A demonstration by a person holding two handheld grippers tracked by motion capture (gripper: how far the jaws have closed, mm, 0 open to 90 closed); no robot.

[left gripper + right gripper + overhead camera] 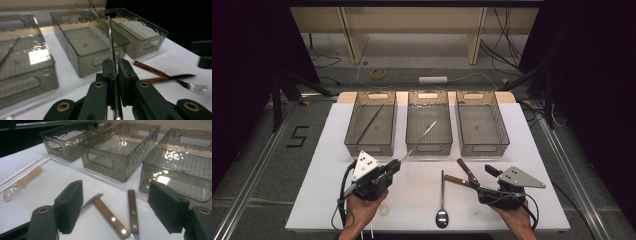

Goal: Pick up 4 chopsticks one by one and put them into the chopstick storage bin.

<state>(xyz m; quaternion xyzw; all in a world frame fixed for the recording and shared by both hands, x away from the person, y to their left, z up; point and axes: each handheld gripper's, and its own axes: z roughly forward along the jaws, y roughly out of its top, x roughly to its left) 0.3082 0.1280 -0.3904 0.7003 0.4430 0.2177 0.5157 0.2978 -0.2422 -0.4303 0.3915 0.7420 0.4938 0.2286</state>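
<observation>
The person's left forearm enters from the bottom edge of the high view and angles up and rightward, carrying the left gripper (395, 165) raised off the white table (332, 150) with its jaws pointing toward the middle smoky transparent plastic bin (429, 143). Those black jaws are pressed together on a thin silver metal rod (418, 142), clamped near its lower end, so the rod runs straight out ahead of the jaws and its tip reaches over the middle bin's front part; in the left gripper view the rod (111, 47) rises upright from between the pads (109, 72). Left of that gripper's line stands the left smoky bin (371, 145), with a similar thin rod (370, 123) lying slantwise inside; right of it stands the right smoky bin (482, 142). The right hand (517, 220) rests low at the table's near right corner, its right gripper (476, 181) level and aimed leftward, jaws spread wide apart and gripping nothing. Between and just beyond those jaws lie two wooden-handled utensils (122, 216), crossing near the gripper. Just left of them lies a steel spoon (442, 210), bowl nearest the person.
</observation>
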